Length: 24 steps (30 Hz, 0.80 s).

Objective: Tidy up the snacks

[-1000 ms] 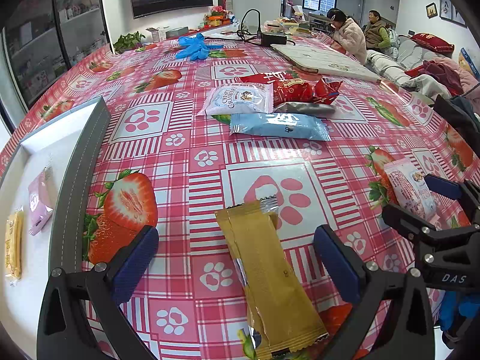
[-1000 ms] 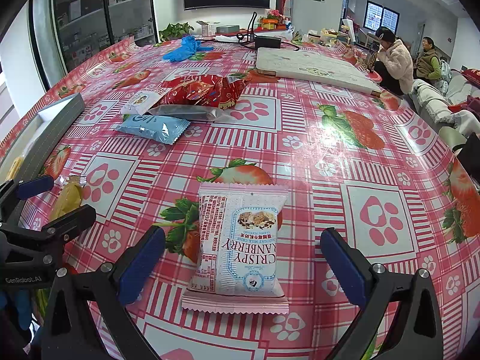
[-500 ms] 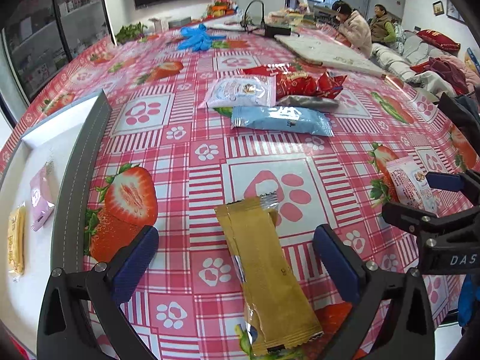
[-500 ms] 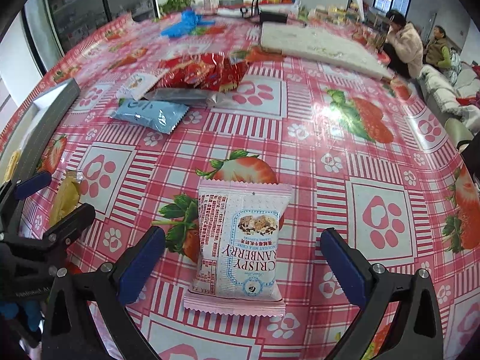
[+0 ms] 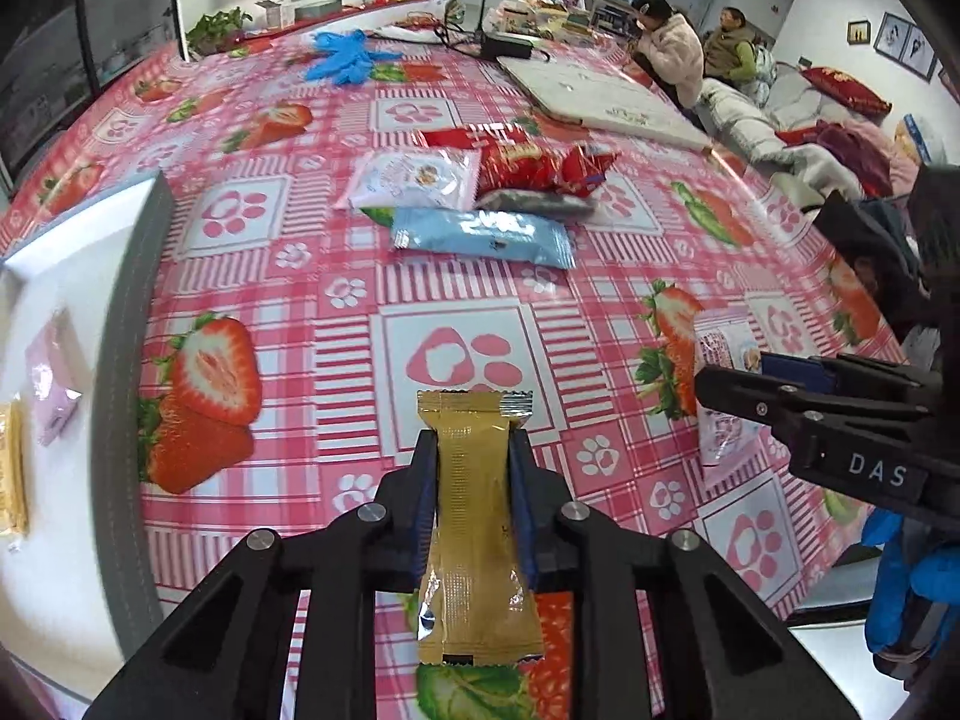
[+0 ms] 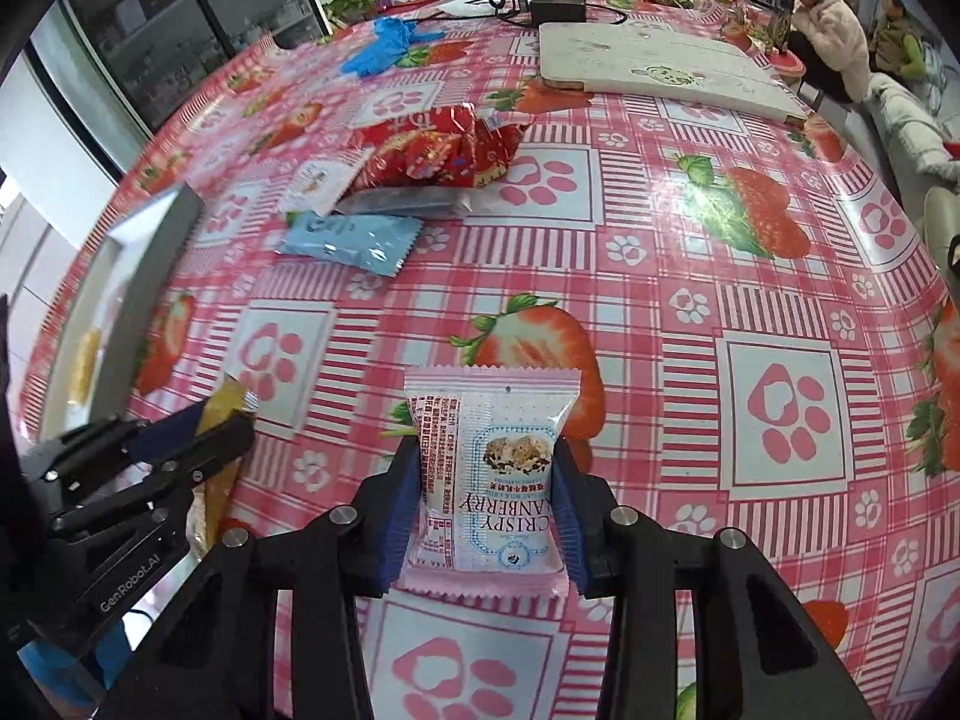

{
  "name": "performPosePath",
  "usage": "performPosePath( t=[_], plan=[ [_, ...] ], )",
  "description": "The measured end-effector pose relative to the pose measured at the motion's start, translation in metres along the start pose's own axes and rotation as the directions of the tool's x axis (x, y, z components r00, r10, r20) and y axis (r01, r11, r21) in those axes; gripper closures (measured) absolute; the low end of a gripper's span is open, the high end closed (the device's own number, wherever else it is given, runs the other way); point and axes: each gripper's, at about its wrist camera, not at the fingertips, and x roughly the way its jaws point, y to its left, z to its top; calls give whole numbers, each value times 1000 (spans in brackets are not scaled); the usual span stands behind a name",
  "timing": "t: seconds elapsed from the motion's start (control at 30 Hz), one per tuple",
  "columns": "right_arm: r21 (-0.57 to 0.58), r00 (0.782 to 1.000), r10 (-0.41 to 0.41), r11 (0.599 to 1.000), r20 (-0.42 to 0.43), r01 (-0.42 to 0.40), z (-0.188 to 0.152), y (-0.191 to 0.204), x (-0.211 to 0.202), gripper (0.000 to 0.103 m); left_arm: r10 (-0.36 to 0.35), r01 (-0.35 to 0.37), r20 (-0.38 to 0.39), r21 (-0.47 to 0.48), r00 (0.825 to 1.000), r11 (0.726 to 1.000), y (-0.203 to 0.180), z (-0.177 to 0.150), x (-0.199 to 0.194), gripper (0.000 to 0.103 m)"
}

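Note:
My left gripper [image 5: 474,438] is shut on a gold snack bar [image 5: 474,516], its pads clamped on the bar's long sides just above the strawberry tablecloth [image 5: 336,360]. In the right wrist view, my right gripper [image 6: 486,450] has its jaws closing on a pink-and-white cranberry crisp packet [image 6: 486,480], and both pads press the packet's sides. Each gripper shows in the other's view: the right gripper [image 5: 780,378] at the right, the left gripper [image 6: 198,426] with the gold bar [image 6: 231,402] at the lower left.
A white tray with a grey rim [image 5: 129,312] at the left holds a pink packet [image 5: 51,378] and a yellow one [image 5: 12,468]. Further back lie a blue packet [image 5: 480,237], a red bag [image 5: 528,165], a white packet [image 5: 414,180], blue gloves [image 5: 345,57] and a white board [image 5: 594,93]. Two people [image 5: 672,54] sit beyond.
Both grippers stood wide open around their packets; now the left has closed on the gold bar and the right on the cranberry packet. Both views tilted further down.

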Motion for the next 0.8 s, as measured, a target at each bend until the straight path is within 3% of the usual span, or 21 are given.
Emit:
performPosePath(
  t=[0.23,0.47,0.63,0.8],
  plan=[
    [-59,995,95,994,26,-93,19,42,-16,60,14,-5,120,-68,993,998,30,8,-50,78],
    [-166,979,202,966,14,-197,41,115,-15,60,130,-95,207,-172,970,980,93,0,-94,78],
    [-228,956,291,930,-18,-288,52,173,-10,60,236,-176,197,-278,952,944,148,-18,-107,78],
    [-280,939,339,897,-61,-342,56,228,4,60,278,-213,141,-359,950,909,190,-35,-100,79]
  ],
)
